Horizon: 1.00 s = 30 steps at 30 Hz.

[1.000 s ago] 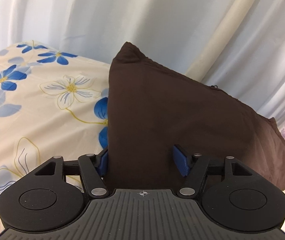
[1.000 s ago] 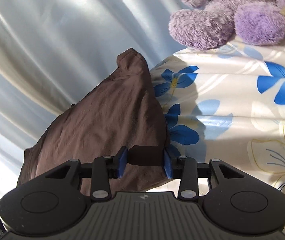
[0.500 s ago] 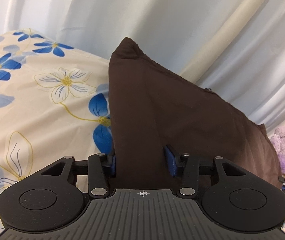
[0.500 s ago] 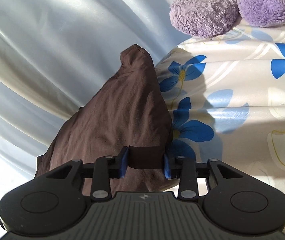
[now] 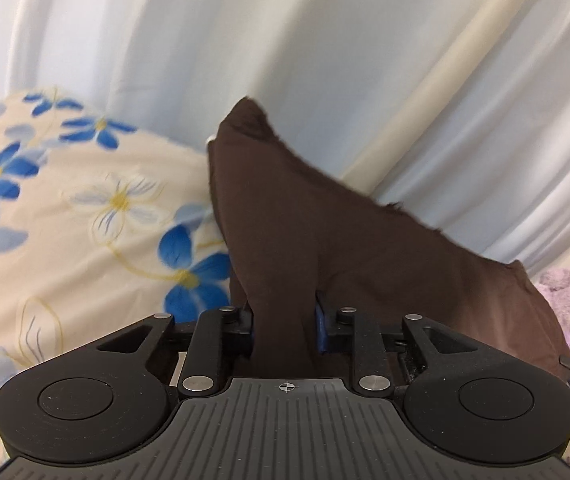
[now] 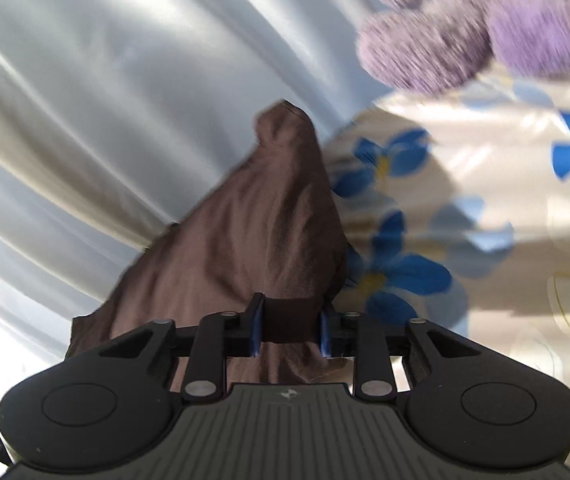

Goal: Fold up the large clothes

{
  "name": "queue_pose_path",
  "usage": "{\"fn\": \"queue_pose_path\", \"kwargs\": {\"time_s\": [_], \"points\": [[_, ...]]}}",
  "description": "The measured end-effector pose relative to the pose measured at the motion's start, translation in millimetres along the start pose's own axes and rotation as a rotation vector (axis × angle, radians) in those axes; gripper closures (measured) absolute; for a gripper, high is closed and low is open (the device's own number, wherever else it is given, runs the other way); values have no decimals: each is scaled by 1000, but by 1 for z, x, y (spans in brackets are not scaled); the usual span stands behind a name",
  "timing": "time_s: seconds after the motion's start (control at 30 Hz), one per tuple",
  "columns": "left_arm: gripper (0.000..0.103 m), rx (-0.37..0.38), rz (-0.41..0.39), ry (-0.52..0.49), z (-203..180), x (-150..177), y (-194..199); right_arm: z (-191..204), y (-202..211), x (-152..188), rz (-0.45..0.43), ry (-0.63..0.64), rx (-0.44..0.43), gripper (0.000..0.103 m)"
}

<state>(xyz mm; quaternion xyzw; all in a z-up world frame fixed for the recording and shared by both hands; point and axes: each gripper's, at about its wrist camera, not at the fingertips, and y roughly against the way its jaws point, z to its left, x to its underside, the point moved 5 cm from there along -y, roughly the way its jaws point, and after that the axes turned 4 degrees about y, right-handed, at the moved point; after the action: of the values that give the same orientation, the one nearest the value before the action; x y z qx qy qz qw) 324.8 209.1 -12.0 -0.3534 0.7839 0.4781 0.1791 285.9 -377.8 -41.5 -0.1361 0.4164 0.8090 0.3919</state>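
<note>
So the left gripper [image 5: 285, 330] is clamped down on a bunched fold of the brown garment [image 5: 325, 248], blue pads pinching cloth from both sides, and the right gripper [image 6: 291, 330] is doing the same, jaws closed on a thick band of the same fabric, maybe a hem or cuff, hard to say. From each grip the cloth runs forward and up to a pointed corner, and in the left wrist view it slopes off to the right as one broad dark sheet. It looks lifted off the floral bedsheet [image 5: 65, 240] and stretched between the two hands instead of lying flat, though I can't see the lower part of it. Behind it all is a pale curtain [image 5: 325, 40], and a purple plush toy [image 6: 465, 28] sits on the bed at the far side, well apart from the garment. The right view is pretty motion-blurred, so things are clearly on the move. Progress-wise I'd call this early or middle: both ends are grabbed and the piece is held up, but I see no neat crease or stacked layers anywhere. What's left, by my guess, is laying it down on the sheet, bringing one half over the other, and smoothing it out, probably more than one fold for something this big.
</note>
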Motion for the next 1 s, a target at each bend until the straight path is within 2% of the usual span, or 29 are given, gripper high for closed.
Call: {"fn": "queue_pose_path", "kwargs": {"time_s": [0.13,0.27,0.37,0.5,0.6,0.67,0.73,0.83,0.87,0.9,0.93,0.97,1.0], "points": [[81,64,-9,7,-20,-9,31,30,31,-15,-46,30,-100,86],[85,98,6,16,-26,5,68,48,64,-12,-36,82,-131,87],[86,135,8,65,-23,25,101,47,94,1,-16,80,-146,87],[86,103,73,78,-16,69,131,34,138,32,17,58,-143,87],[78,25,124,104,2,99,128,13,164,59,51,28,-93,87],[72,-55,150,137,16,107,117,-1,170,73,72,45,-1,83],[65,-72,149,136,20,104,116,-13,165,79,91,39,84,76],[54,-101,77,72,15,87,126,-16,161,74,81,109,225,70],[46,-108,45,63,14,80,128,-14,162,71,63,152,266,63],[41,-109,15,57,11,72,127,-10,164,66,39,203,305,51],[39,-103,-7,47,9,65,124,-6,164,62,14,250,338,44],[32,-99,-23,37,7,60,118,0,164,57,-9,287,358,37],[28,-105,-37,23,2,59,113,6,161,53,-26,321,358,37]]}}
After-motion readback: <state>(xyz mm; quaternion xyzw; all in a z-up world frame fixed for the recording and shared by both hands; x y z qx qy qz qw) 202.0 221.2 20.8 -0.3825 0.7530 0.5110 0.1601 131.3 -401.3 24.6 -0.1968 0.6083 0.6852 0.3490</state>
